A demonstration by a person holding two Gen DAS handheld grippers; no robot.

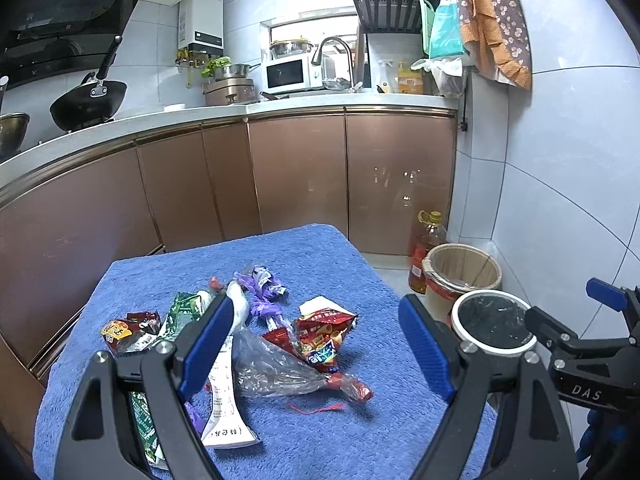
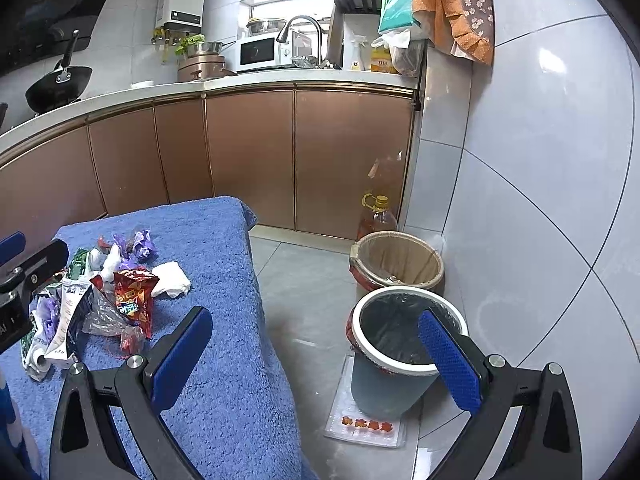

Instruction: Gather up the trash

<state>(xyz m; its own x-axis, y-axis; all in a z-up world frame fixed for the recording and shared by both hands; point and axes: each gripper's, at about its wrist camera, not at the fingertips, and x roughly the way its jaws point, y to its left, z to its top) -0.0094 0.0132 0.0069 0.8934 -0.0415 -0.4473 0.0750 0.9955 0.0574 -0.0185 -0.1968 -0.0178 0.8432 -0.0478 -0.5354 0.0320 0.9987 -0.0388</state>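
Note:
A pile of trash lies on a blue towel (image 1: pixel 320 256) over a table: a red snack bag (image 1: pixel 324 332), a clear plastic bag (image 1: pixel 272 368), a purple wrapper (image 1: pixel 264 292), a green carton (image 1: pixel 182 316), a paper receipt (image 1: pixel 224 404) and a white tissue (image 2: pixel 172 280). My left gripper (image 1: pixel 320 340) is open and empty, above the pile. My right gripper (image 2: pixel 316 352) is open and empty, between the table edge and a bin with a black liner (image 2: pixel 404 344). The same bin shows in the left wrist view (image 1: pixel 494 320).
A second bin with a tan liner (image 2: pixel 400 260) stands behind the first, by an oil bottle (image 2: pixel 378 216) at the tiled wall. Brown cabinets (image 2: pixel 252 152) and a cluttered counter run behind the table. A clear tray (image 2: pixel 366 424) lies under the front bin.

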